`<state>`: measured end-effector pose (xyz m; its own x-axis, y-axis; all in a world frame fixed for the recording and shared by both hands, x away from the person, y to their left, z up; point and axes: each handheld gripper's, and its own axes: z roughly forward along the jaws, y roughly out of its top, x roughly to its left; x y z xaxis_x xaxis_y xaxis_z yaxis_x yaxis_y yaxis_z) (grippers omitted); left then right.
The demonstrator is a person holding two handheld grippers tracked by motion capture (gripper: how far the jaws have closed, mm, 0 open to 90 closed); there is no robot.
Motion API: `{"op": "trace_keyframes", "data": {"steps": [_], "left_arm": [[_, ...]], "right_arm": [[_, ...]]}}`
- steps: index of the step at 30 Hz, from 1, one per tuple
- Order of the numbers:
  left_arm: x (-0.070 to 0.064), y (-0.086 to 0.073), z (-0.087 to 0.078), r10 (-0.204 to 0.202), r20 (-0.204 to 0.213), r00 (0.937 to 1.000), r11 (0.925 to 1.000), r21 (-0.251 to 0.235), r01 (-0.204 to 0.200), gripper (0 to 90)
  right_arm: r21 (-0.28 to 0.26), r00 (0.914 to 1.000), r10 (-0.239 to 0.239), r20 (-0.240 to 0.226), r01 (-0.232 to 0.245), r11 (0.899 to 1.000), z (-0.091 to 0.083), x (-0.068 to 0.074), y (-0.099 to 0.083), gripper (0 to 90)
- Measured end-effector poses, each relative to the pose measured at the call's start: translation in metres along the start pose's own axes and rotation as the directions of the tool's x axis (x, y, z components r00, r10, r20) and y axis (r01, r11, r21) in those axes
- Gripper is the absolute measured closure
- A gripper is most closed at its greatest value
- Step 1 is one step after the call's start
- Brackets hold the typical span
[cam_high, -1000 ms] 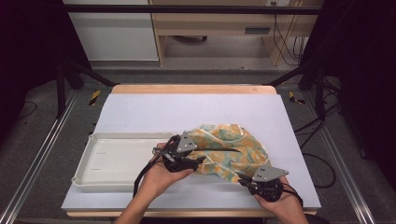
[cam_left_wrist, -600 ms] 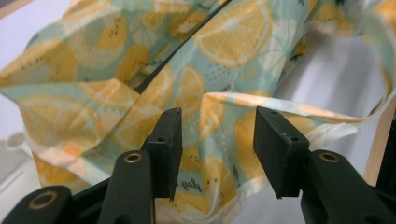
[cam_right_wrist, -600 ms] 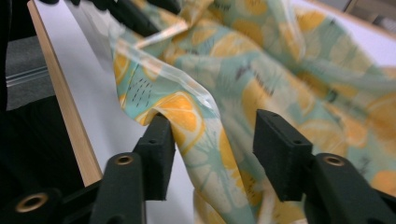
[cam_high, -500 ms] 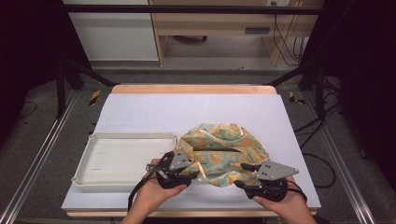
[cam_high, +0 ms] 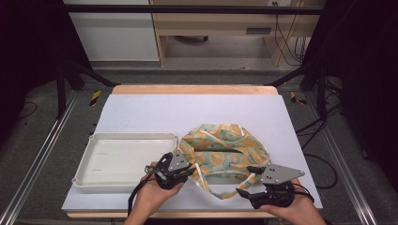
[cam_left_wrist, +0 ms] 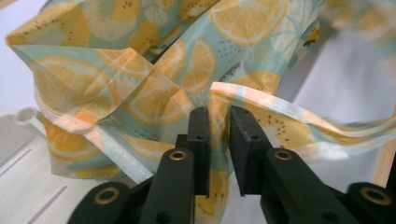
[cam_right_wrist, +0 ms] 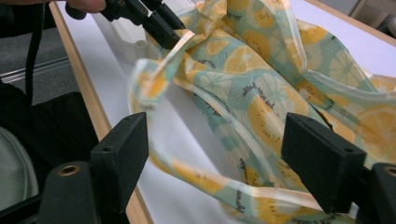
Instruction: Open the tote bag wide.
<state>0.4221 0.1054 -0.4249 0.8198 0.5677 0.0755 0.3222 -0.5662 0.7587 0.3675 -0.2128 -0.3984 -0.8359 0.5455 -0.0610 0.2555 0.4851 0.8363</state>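
High view: my left gripper (cam_high: 191,169) has pulled back toward me, jaws nipping the strap of the crumpled lemon-print cloth bag (cam_high: 224,151) at 5 o'clock on the table; right gripper (cam_high: 246,182) now gapes empty, ready to regrip.

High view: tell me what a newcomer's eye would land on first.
The crumpled lemon-print fabric bag stands out at the middle of the white table. The left tongs are shut on its strap at its near left edge, while the right tongs gape open at its near right. An empty white tray sits left of it.
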Motion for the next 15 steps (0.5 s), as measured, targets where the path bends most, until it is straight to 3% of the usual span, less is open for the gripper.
{"op": "trace_keyframes", "data": {"steps": [5, 7, 10, 13, 14, 15], "left_arm": [[-0.005, 0.001, -0.008, 0.027, 0.007, 0.9996, 0.9996, -0.008, -0.027, 81.2], [-0.009, -0.002, -0.014, 0.049, 0.023, 0.9986, 0.9988, -0.006, -0.049, 84.1], [-0.01, -0.006, -0.017, 0.048, 0.036, 0.9982, 0.9988, -0.008, -0.048, 85.9], [-0.01, -0.012, -0.023, 0.042, 0.045, 0.9981, 0.9991, -0.007, -0.041, 88.6], [-0.01, -0.014, -0.025, 0.04, 0.045, 0.9982, 0.9992, -0.005, -0.04, 89.0], [-0.01, -0.016, -0.026, 0.039, 0.046, 0.9982, 0.9992, -0.003, -0.039, 89.5]], "right_arm": [[-0.008, 0.9985, 0.014, 0.053, -0.014, 1.0, 0.003, -0.006, 0.001, 26.0], [0.026, 0.9951, 0.019, 0.097, -0.022, 0.999, 0.016, -0.015, 0.001, 28.1], [0.054, 0.9938, 0.012, 0.111, -0.018, 0.998, 0.027, -0.022, -0.002, 28.9], [0.096, 0.9932, 0.033, 0.112, -0.044, 0.994, 0.044, -0.031, -0.008, 29.6], [0.111, 0.9927, 0.033, 0.116, -0.046, 0.993, 0.047, -0.032, -0.01, 31.2], [0.131, 0.9907, 0.016, 0.135, -0.034, 0.991, 0.05, -0.033, -0.011, 38.8]]}}
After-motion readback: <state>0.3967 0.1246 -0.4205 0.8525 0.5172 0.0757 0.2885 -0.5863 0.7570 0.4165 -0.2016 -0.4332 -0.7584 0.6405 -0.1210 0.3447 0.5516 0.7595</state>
